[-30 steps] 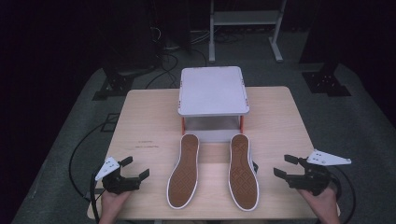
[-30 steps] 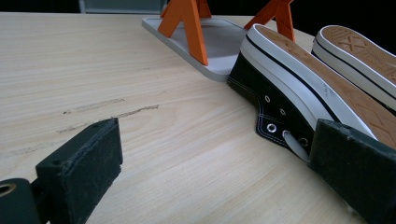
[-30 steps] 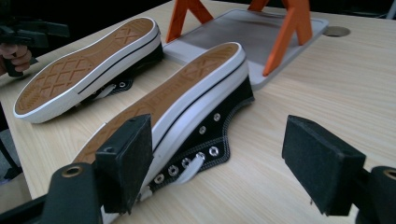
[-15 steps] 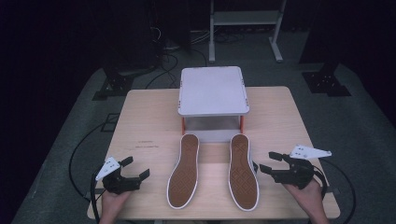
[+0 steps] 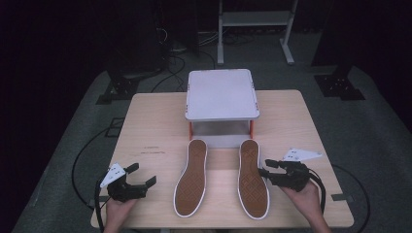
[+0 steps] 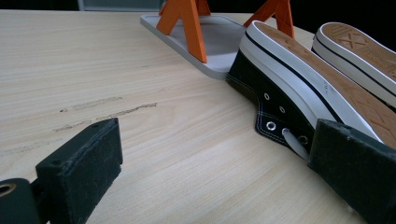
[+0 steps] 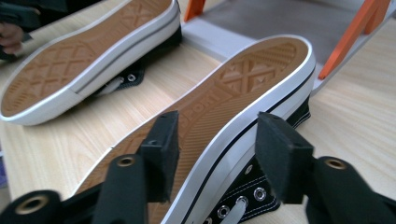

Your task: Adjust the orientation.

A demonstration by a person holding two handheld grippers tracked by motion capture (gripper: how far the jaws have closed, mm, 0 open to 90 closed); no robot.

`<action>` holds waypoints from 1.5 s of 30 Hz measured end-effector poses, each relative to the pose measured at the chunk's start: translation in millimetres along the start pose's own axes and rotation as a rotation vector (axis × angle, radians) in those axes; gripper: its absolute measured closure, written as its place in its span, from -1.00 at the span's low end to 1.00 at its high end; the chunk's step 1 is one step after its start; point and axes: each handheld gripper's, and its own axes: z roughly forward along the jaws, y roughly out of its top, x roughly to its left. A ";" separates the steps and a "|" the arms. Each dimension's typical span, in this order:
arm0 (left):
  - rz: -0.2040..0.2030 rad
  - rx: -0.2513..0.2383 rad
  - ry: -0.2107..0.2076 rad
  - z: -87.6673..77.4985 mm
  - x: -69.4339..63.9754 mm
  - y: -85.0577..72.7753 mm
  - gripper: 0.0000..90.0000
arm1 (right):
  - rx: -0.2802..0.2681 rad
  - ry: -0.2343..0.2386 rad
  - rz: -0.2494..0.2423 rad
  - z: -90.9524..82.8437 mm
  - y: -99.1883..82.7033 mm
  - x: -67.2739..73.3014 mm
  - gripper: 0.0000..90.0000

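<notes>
A: Entry, left side first. Your left gripper (image 5: 141,180) rests low on the surface (image 5: 155,126), fingers (image 6: 79,168) spread wide with bare wood between them. The left shoe (image 5: 191,177) lies sole-up just to its right, apart from it.

B: And the right side?

A: The right shoe (image 5: 253,177) lies sole-up beside the left one, the two parallel, long axes running away from you toward the white stand (image 5: 222,94). Its far end sits close to the stand's orange legs (image 7: 348,39).

B: Where is your right gripper?

A: Right gripper (image 5: 266,173) comes in from the shoe's outer side, across its long axis, near mid-length. In the right gripper view the fingers (image 7: 161,149) straddle the white rubber edge: one over the tan sole, one outside by the black canvas. They have just been closing and stand about half spread, with the shoe's edge between them; I judge the pads not yet pressing.

B: Which hand takes it?

A: Judgement: your right, since it is already at the shoe. Grip turns on staying square to the sole edge.
</notes>
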 end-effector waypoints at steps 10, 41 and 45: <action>-0.001 -0.002 0.001 -0.4 -0.4 0.2 -0.95 | 0.053 -0.017 -0.009 8.1 -0.7 4.9 0.62; -0.005 -0.003 0.004 -1.6 -0.6 0.2 -0.95 | 0.045 -0.029 0.024 -10.5 -18.2 -11.3 0.81; -0.006 -0.003 0.004 -1.1 -0.1 -0.2 -0.95 | 0.037 -0.031 0.042 -13.9 -23.0 -15.2 0.82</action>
